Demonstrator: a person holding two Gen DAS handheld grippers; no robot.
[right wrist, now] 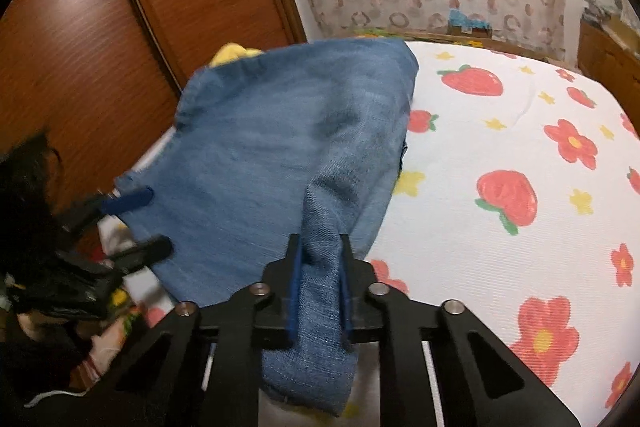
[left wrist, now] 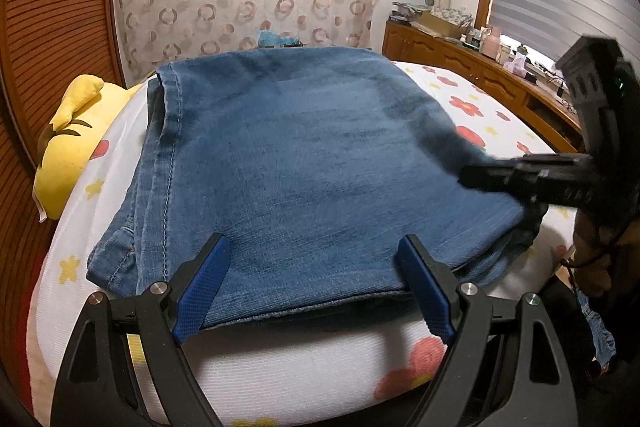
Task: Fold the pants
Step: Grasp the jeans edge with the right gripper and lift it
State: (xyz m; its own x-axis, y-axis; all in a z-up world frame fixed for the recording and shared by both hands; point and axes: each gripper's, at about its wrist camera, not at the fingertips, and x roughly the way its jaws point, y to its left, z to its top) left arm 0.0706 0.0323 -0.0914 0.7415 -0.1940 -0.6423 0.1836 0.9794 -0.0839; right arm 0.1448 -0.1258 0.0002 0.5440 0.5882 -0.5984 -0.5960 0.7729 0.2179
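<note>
Right gripper (right wrist: 319,247) jaws clamped on a bunched corner of the jeans (left wrist: 304,155). Left gripper (left wrist: 316,247) jaws spread wide, straddling the near hem. Jeans folded on bed (right wrist: 520,155).

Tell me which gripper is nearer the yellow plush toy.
Left. The left gripper sits open at the jeans' near edge, on the plush toy's side; the right gripper pinches the opposite corner.

Pants (left wrist: 304,155) matt blue denim; bedsheet (right wrist: 500,147) ribbed printed cloth; wardrobe (right wrist: 100,47) glossy wood.
</note>
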